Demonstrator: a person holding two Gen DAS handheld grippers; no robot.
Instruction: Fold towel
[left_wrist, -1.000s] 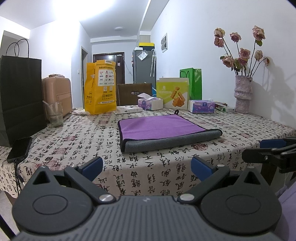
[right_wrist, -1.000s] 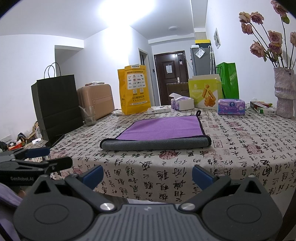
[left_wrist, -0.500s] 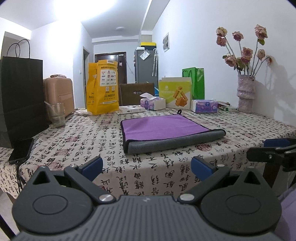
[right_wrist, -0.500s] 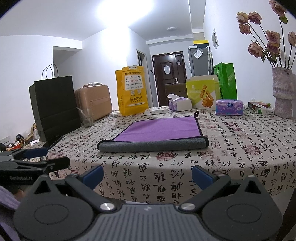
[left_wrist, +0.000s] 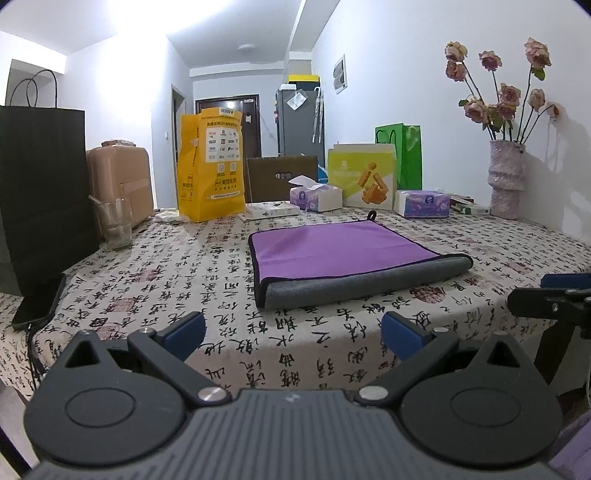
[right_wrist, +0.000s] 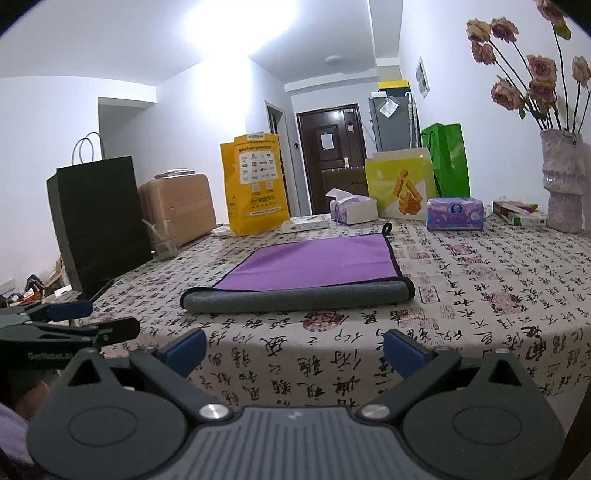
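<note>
A purple towel (left_wrist: 347, 251) with a grey underside lies folded flat on the table, its grey fold facing me; it also shows in the right wrist view (right_wrist: 314, 264). My left gripper (left_wrist: 293, 334) is open and empty, held off the table's near edge, short of the towel. My right gripper (right_wrist: 293, 343) is open and empty, also off the near edge. The right gripper shows at the right edge of the left wrist view (left_wrist: 546, 306); the left gripper shows at the left of the right wrist view (right_wrist: 74, 325).
The table has a calligraphy-print cloth (left_wrist: 184, 280). On it stand a black paper bag (left_wrist: 40, 192), a phone (left_wrist: 38, 302), a glass (left_wrist: 114, 221), a yellow bag (left_wrist: 210, 166), tissue boxes (left_wrist: 421, 203) and a vase of roses (left_wrist: 506, 177) at far right.
Both grippers have drifted slightly back and lower from the table edge; the towel has not moved. Both stay open.
</note>
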